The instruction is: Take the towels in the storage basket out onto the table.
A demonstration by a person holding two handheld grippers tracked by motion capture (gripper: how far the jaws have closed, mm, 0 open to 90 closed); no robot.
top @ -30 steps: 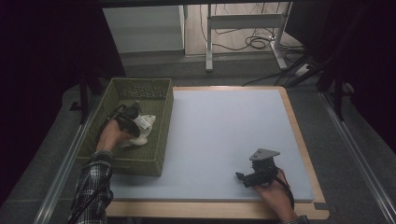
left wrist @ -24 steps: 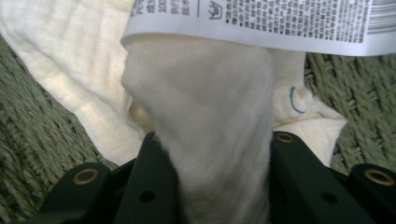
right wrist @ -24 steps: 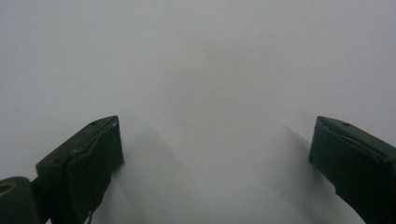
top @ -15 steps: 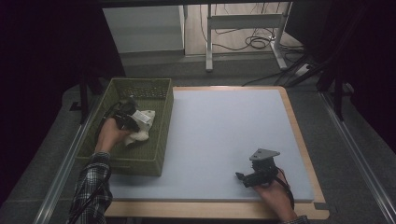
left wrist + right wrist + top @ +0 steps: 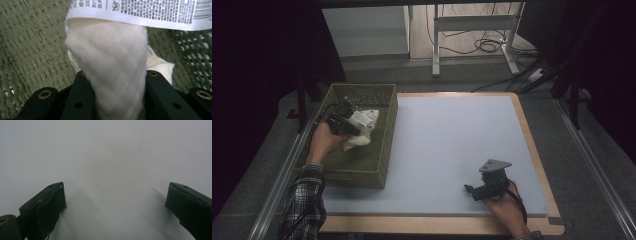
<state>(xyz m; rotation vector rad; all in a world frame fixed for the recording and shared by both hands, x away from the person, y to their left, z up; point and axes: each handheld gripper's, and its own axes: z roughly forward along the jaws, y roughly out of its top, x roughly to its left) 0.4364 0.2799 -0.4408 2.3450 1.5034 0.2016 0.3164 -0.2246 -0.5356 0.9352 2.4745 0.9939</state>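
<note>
Item: white cloth [image 5: 110, 62], printed label [image 5: 140, 11], pinched between our left gripper [image 5: 343, 121] jaws, which just closed; we lift straight, clearing the green basket [image 5: 379, 165]. Right gripper [image 5: 486, 189] jaws spread, empty.

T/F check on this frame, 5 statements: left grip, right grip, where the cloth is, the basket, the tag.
1. The left gripper is clamped on a white cloth bundle. True.
2. The right gripper holds a folded towel. False: its jaws stand wide apart with nothing between them, over the pale blue-grey table mat.
3. The white cloth bundle lies flat on the mat. False: it is held up over the olive-green woven basket.
4. The basket sits at the left edge of the mat. True.
5. The cloth carries a printed white paper label. True.
</note>
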